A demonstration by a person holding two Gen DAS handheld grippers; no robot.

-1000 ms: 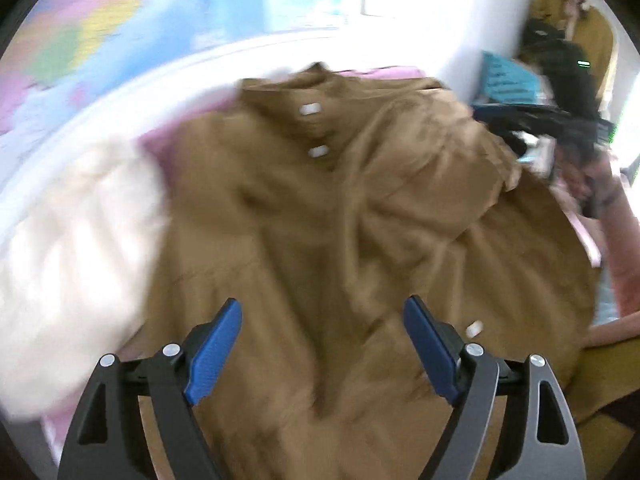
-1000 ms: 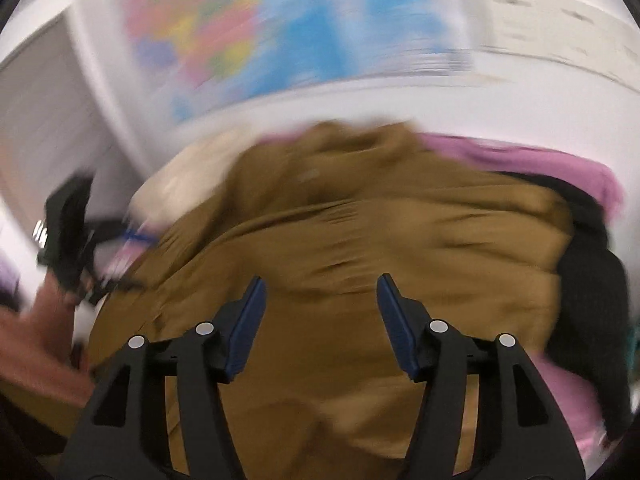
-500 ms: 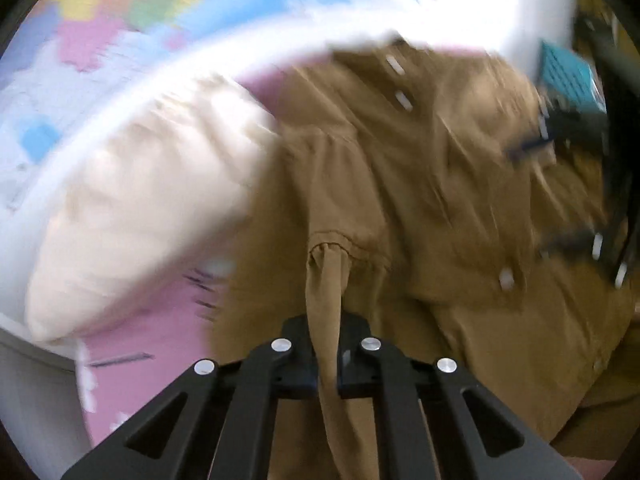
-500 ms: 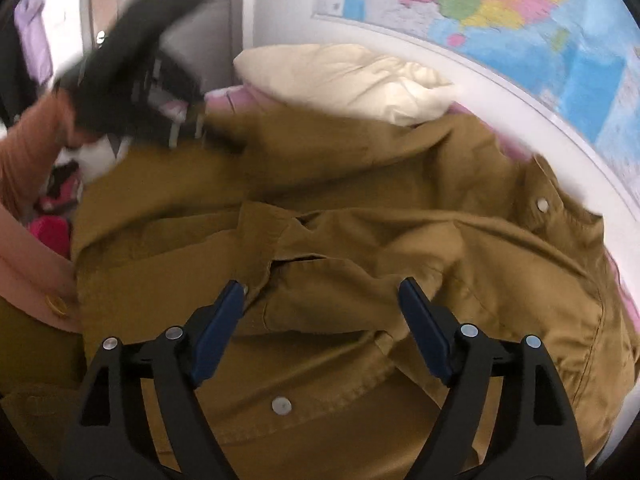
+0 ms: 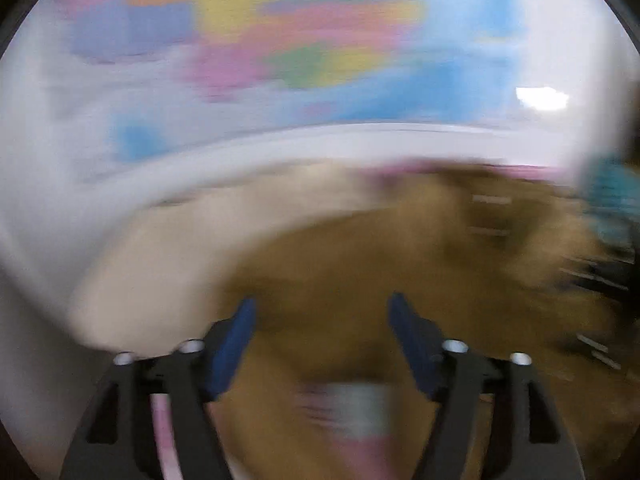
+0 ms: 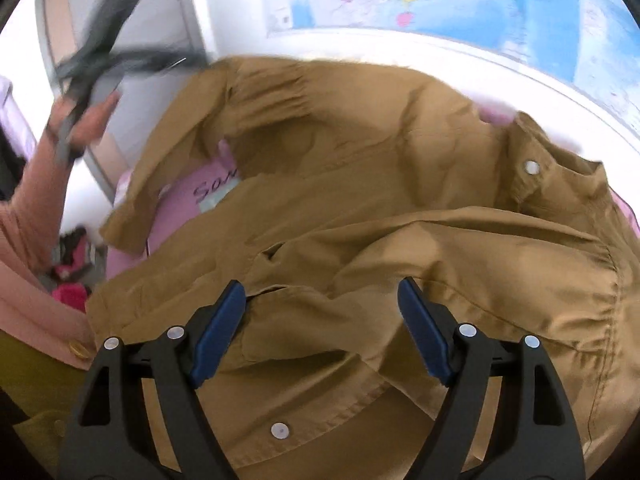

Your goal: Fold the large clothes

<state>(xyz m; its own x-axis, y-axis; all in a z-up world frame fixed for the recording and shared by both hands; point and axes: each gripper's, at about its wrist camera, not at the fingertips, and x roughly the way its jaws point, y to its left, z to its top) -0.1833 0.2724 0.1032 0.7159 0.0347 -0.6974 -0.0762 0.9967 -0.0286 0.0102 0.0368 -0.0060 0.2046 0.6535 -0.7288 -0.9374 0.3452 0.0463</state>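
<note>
A large brown button shirt [image 6: 380,208] lies crumpled on a pink bed, with white snaps showing. One sleeve [image 6: 176,152] hangs spread at the left, over the pink cover. My right gripper [image 6: 320,320] is open and empty, just above the shirt's front folds. My left gripper [image 5: 320,332] is open and empty in a blurred view, over the brown shirt [image 5: 400,264]. In the right wrist view the left gripper [image 6: 104,36] is raised in the hand at the upper left, blurred.
A cream pillow [image 5: 192,248] lies left of the shirt. A world map [image 6: 460,4] covers the wall behind the bed. The pink bed cover [image 6: 188,204] shows under the sleeve. A teal item [image 5: 612,200] sits at the far right. My pink-sleeved arm [image 6: 28,216] is at left.
My left gripper was shut on a fold of the shirt half a second ago; now it is open and empty and swinging fast. The sleeve has been lifted and spread left.
</note>
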